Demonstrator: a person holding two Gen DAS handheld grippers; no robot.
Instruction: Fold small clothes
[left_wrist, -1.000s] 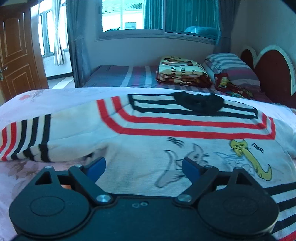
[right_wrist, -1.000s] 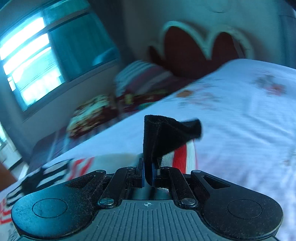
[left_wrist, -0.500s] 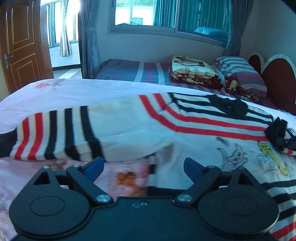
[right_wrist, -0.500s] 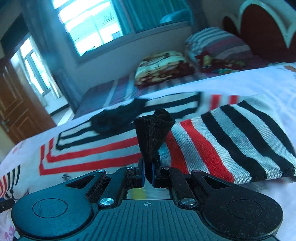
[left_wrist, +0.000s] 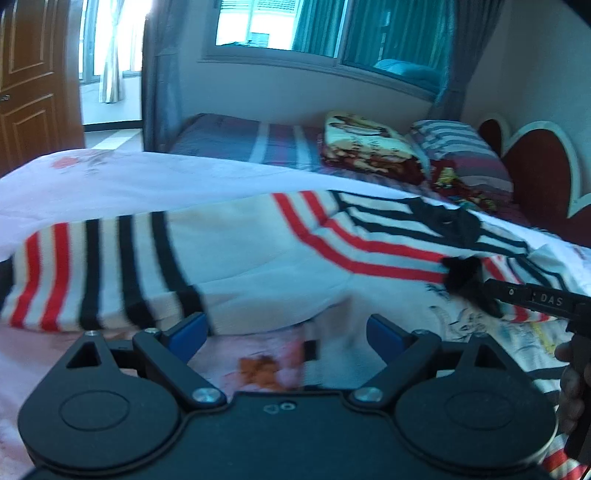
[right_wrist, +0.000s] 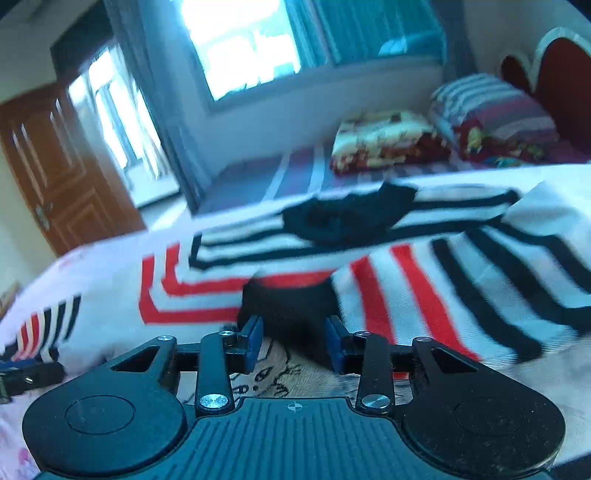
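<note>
A white child's sweater (left_wrist: 258, 258) with red and black stripes and a cartoon print lies flat on the pink floral bed sheet (left_wrist: 110, 177). Its left sleeve (left_wrist: 92, 269) stretches out to the left. My left gripper (left_wrist: 286, 330) hangs open over the sheet just below the sleeve's underarm, nothing between its fingers. The right sleeve (right_wrist: 461, 280) is folded across the chest. Its black cuff (right_wrist: 291, 306) lies on the chest between the jaws of my right gripper (right_wrist: 294, 338), which are opening; the pads stand clear of it. The black collar (right_wrist: 351, 218) is beyond.
A second bed (left_wrist: 240, 136) with a striped sheet carries a folded blanket (left_wrist: 369, 144) and pillows (left_wrist: 461, 147) before a red headboard (left_wrist: 535, 177). A brown door (left_wrist: 33, 85) stands at the left. A person's hand (left_wrist: 569, 376) shows at the right edge.
My right gripper carried the black cuff leftward across the sweater, laying the sleeve over the chest, then its jaws parted. My left gripper slid left toward the left sleeve.
</note>
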